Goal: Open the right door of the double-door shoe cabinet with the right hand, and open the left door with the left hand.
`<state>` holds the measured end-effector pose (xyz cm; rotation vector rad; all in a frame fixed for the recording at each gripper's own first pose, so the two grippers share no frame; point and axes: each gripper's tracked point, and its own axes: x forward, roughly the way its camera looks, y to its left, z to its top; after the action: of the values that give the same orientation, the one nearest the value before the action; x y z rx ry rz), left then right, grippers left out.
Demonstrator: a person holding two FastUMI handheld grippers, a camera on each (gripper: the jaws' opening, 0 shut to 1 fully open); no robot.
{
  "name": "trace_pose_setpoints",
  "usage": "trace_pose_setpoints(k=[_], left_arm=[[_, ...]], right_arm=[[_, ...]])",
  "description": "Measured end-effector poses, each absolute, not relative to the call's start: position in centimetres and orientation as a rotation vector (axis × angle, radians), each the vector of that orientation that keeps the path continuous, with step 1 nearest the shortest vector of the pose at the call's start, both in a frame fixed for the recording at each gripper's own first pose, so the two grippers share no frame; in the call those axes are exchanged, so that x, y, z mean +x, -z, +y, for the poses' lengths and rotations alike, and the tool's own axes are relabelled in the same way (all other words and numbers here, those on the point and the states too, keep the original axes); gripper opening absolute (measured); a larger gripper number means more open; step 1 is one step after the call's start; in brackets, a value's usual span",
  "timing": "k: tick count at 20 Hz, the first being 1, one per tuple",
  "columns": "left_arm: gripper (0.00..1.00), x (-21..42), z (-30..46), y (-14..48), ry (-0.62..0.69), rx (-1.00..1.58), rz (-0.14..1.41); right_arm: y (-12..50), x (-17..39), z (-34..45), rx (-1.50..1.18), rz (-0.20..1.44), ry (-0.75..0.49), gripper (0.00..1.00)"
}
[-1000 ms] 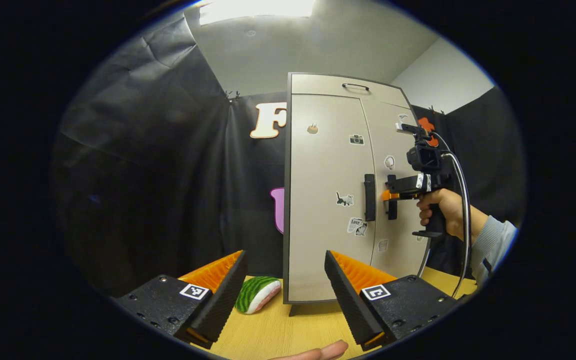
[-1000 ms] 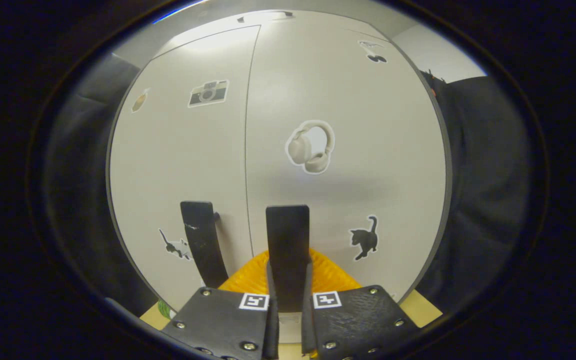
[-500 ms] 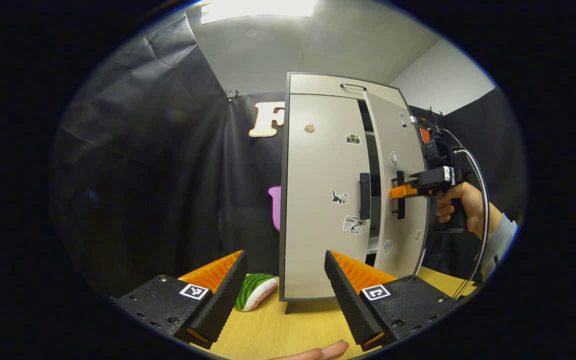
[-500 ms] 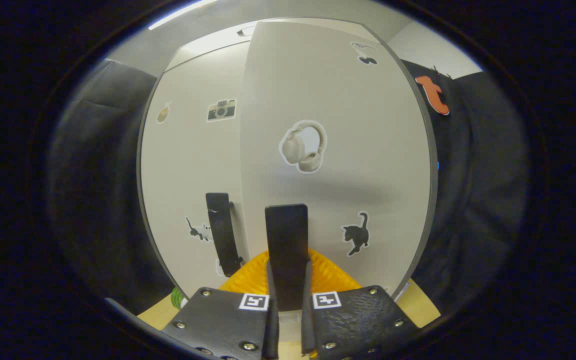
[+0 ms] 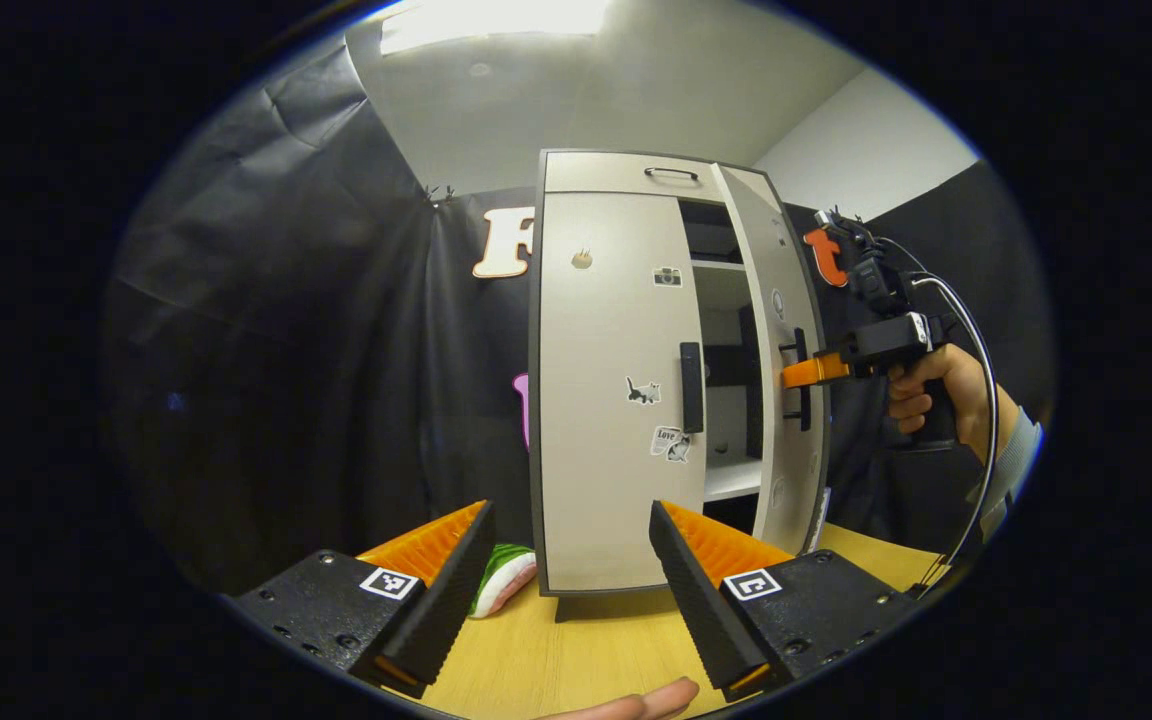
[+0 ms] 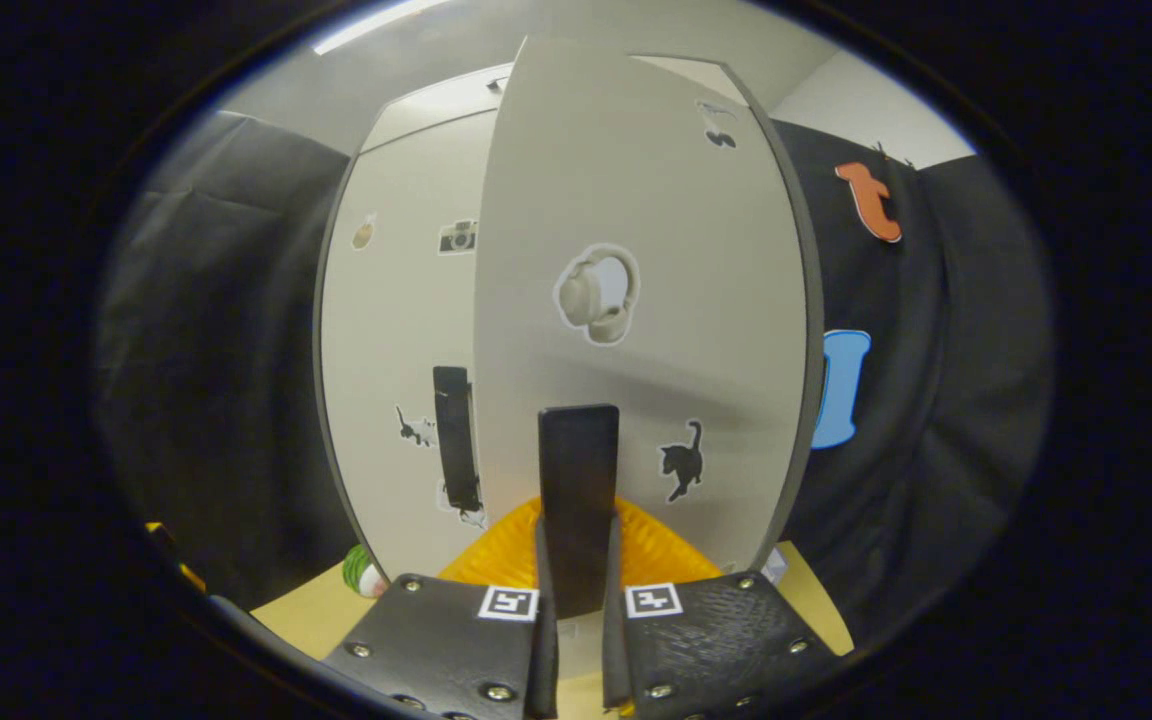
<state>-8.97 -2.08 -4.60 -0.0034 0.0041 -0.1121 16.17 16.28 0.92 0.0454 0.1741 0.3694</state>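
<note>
Wooden table (image 5: 576, 660) | two doors: right door (image 5: 786, 380) ajar | right hand-held gripper (image 6: 576, 560) clamped on handle (image 6: 578, 500) | left hand-held gripper (image 5: 571, 570) apart

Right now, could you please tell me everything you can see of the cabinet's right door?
The right door is a tall, flat, beige panel with a dark edge, smooth like laminate. It stands swung partly open, hinged on its outer side, showing shelves behind it. Stickers sit on its face: headphones and a black cat. Its black vertical handle is clamped between the fingers of the right tool. The left door beside it is shut.
</note>
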Motion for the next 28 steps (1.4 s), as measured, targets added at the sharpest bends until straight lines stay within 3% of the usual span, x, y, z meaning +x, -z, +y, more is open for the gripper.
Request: trace_pose_setpoints(k=[2,6,7,14,16,17,21,22,24,25,28], left_arm=[[0.91,-9.3,-2.4,4.6,0.116,-0.013,0.008],[0.95,-9.2,-2.8,4.9,0.117,-0.041,0.016],[0.95,-9.1,-3.0,5.0,0.119,-0.047,0.020],[0.95,-9.4,-5.0,4.5,0.160,-0.029,-0.005],[0.91,-9.5,-5.2,4.6,0.166,-0.014,-0.007],[0.95,-9.5,-5.3,4.7,0.170,-0.010,-0.007],[0.95,-9.4,-5.4,5.2,0.177,-0.015,0.005],[0.92,-9.3,-5.4,5.4,0.177,-0.013,0.009],[0.95,-9.2,-5.5,5.5,0.178,-0.014,0.014],[0.92,-9.2,-5.7,5.5,0.180,-0.015,0.015],[0.95,-9.1,-5.9,5.7,0.181,-0.010,0.013]], right_arm=[[-1.1,15.9,15.8,0.049,0.170,-0.377,0.18],[-1.4,15.5,14.9,0.042,0.164,-0.372,0.21],[-1.5,15.4,14.5,0.038,0.160,-0.370,0.17],[-1.8,15.1,13.4,0.059,0.134,-0.354,0.17],[-1.9,15.1,12.9,0.058,0.130,-0.346,0.17],[-1.9,15.1,12.7,0.053,0.124,-0.340,0.17],[-2.1,15.2,11.6,0.047,0.106,-0.314,0.17],[-2.1,15.2,11.3,0.053,0.107,-0.307,0.17],[-1.8,15.1,10.9,0.063,0.112,-0.290,0.16],[-1.7,15.2,10.6,0.055,0.112,-0.282,0.16],[-1.9,15.4,9.6,0.066,0.106,-0.263,0.16]])
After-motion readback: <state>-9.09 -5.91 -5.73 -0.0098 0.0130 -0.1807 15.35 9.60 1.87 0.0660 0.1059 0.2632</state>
